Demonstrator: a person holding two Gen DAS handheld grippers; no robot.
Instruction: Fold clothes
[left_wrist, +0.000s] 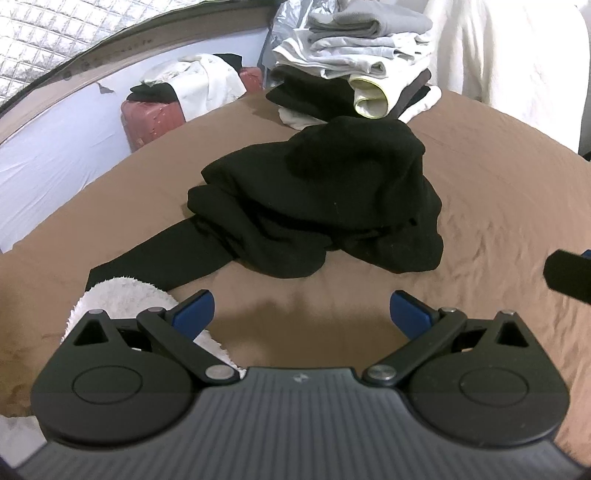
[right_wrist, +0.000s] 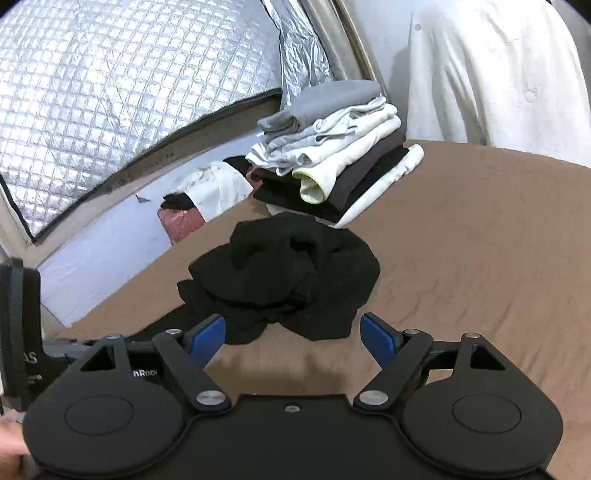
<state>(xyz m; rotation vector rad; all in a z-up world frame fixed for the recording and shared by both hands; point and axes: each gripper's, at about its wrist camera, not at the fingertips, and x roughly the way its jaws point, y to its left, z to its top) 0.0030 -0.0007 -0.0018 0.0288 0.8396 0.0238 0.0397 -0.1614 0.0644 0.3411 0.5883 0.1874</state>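
A crumpled black garment (left_wrist: 314, 206) lies in a heap on the brown bed sheet (left_wrist: 498, 192), with one long part trailing toward the near left. My left gripper (left_wrist: 301, 314) hovers just short of it, open, nothing between its blue pads. From the right wrist view the same black garment (right_wrist: 284, 280) sits directly ahead of my right gripper (right_wrist: 293, 334), which is open and empty too. A stack of folded clothes (left_wrist: 354, 70) in grey, white and black rests behind the heap, seen also as the folded stack (right_wrist: 332, 158).
A white fluffy cloth (left_wrist: 122, 295) lies under my left gripper's left finger. A pink suitcase (left_wrist: 155, 118) draped with clothes stands beyond the bed's left edge. White fabric (right_wrist: 491, 70) hangs at the back right. A silver quilted sheet (right_wrist: 122, 92) covers the far left wall.
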